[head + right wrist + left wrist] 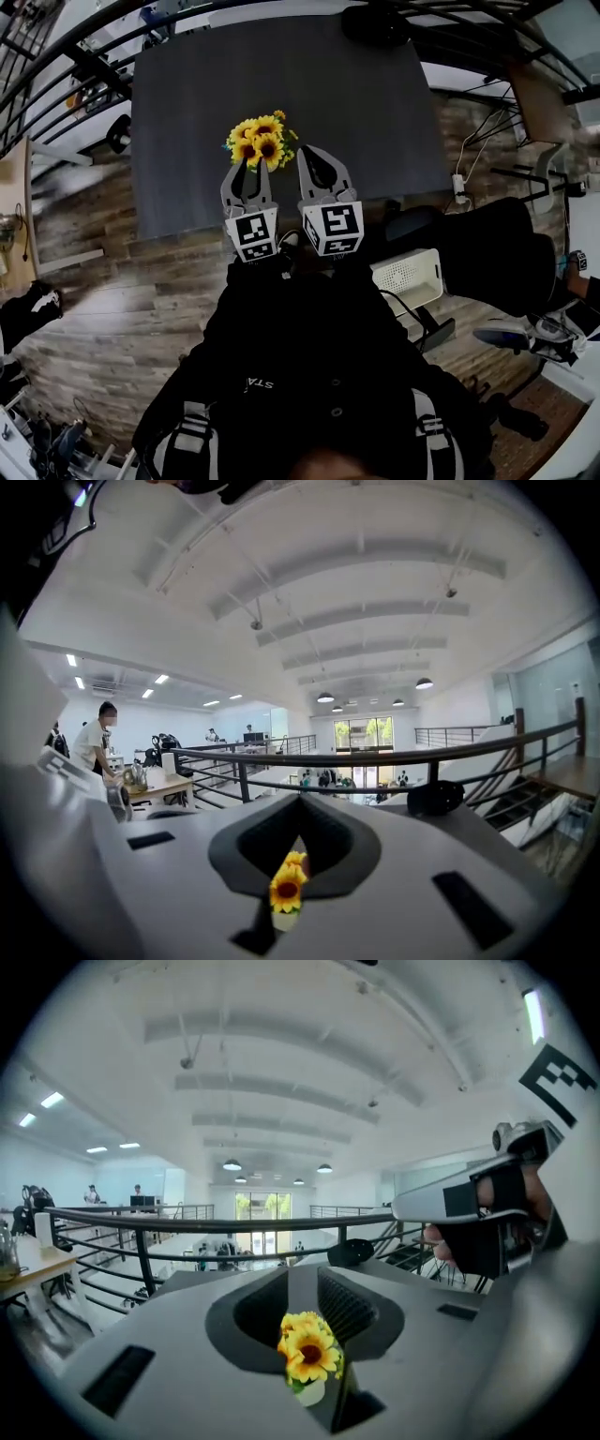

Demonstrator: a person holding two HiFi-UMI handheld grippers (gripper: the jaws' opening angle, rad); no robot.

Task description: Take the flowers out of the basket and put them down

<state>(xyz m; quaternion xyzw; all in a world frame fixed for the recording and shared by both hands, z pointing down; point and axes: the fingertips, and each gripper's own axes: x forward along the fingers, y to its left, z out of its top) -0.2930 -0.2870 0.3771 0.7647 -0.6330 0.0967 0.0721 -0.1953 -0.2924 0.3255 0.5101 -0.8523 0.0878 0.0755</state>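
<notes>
**Yellow flowers down on table; no basket seen**

Flowers are found left of the table's middle. Above the table, the left gripper is held narrowly apart and the right gripper closed, both empty. The putting-down is judged finished; only withdrawal is called for.
</notes>
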